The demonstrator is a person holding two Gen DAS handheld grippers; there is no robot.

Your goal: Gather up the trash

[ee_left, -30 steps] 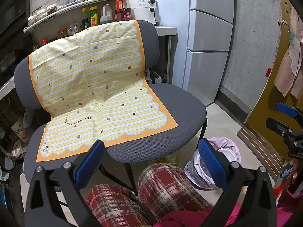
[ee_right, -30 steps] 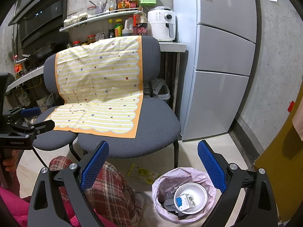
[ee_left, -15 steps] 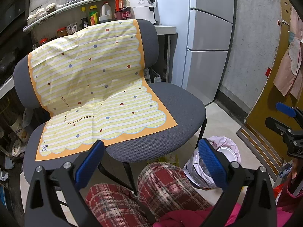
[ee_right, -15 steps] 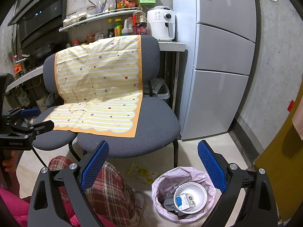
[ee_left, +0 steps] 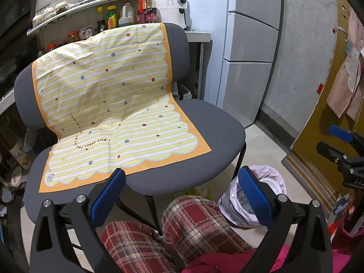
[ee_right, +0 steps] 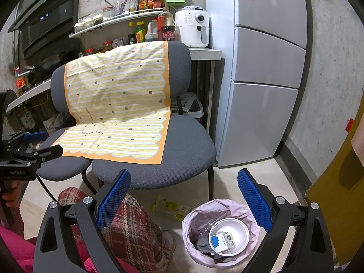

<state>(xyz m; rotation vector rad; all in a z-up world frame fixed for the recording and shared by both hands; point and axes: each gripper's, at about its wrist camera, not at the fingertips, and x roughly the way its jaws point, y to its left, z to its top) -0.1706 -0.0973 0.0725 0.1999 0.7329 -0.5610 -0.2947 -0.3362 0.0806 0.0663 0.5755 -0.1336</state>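
Observation:
A trash bin with a pink liner [ee_right: 221,232] [ee_left: 254,201] stands on the floor right of the chairs, holding a white bowl [ee_right: 228,236] with a small carton in it. A yellow wrapper [ee_right: 171,208] lies on the floor under the chair, left of the bin. A yellow striped plastic sheet [ee_left: 109,104] [ee_right: 120,111] drapes over two grey chairs. My left gripper [ee_left: 182,195] is open and empty, low in front of the chair seat. Above the bin, my right gripper [ee_right: 184,195] is open and empty too.
Two grey chairs [ee_right: 182,145] stand before a counter and shelf of bottles [ee_right: 136,27]. A white air fryer [ee_right: 193,28] and a tall grey fridge [ee_right: 261,79] are at right. The person's plaid trouser leg [ee_right: 129,227] is between me and the chairs.
Both views have drifted very slightly; the grippers stay open and nothing was picked up or dropped.

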